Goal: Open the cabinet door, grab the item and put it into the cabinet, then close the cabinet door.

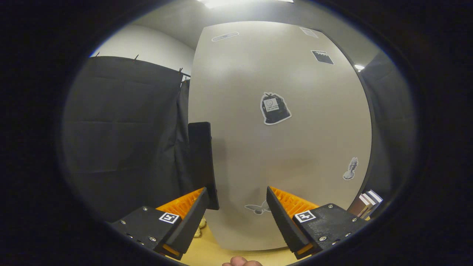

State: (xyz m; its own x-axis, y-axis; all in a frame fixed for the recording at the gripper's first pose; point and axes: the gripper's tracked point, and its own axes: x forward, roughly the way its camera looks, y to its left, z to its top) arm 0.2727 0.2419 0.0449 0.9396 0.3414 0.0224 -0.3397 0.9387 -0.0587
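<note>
The claw is seen wide apart, with nothing held between its two fingers. Just ahead of it stands the cabinet door, a big pale panel with some stickers on it. One sticker looks like a dark bag, and a small butterfly sticker sits low down, in the gap between the fingers.

On the left edge of the door a black handle is fixed. It is tall and thin, so its long side runs up and down. Its lower end lies just beside the tip of the left finger, perhaps touching it, though that cannot be told for sure. The right finger is well apart from the handle.

The door seems to be closed or nearly closed, so the first step of the task is judged not yet done. For the handle to be grabbed, the claw would need to be moved a little to the left and up, so that the upright handle sits between both fingers.

A small pale thing is seen on the yellow worktop, low behind the left finger. It may be the item to be put away, but too little of it is shown to tell. Some books are stood at the far right, past the door's edge. A fingertip of a person is seen close by at the bottom
</note>
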